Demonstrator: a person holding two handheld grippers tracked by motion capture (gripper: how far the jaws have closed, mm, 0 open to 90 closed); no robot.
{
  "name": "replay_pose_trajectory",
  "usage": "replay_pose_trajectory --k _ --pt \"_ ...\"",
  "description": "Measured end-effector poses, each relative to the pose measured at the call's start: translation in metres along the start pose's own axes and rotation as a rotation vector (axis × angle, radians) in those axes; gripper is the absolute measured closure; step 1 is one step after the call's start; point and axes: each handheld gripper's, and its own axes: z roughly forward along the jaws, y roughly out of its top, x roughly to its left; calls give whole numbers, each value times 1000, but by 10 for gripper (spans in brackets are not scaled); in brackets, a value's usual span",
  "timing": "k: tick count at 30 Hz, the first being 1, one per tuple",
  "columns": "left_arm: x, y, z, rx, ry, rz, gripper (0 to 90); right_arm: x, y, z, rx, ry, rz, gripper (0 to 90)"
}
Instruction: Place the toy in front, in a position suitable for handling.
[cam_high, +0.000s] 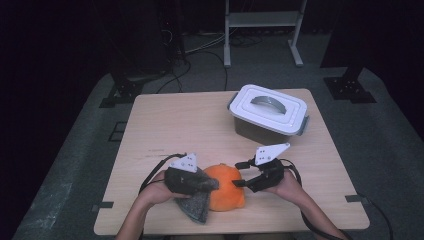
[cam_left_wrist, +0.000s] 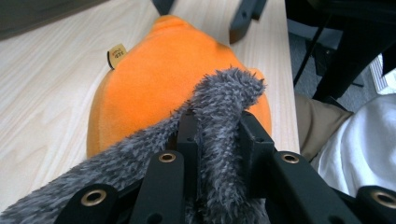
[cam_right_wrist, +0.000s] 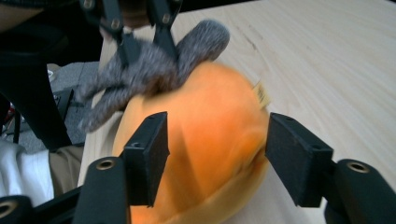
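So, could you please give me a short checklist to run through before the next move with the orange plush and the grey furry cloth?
1. Left gripper clamped on the grey furry cloth: ok.
2. Right gripper jaws stand either side of the orange plush: ok; whether the pads press on it: cannot tell.
3. Plush rests fully on the table: ok, though it lies near the front edge.
4. Cloth free of the plush: not ok, it drapes against it.
5. White lidded box out of the way: ok.
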Motion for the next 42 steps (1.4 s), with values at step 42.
replay_pose_trajectory --k 42 --pt "15 26 -4 -34 4 -14 728 13 4 -2 55 -1 -128 560"
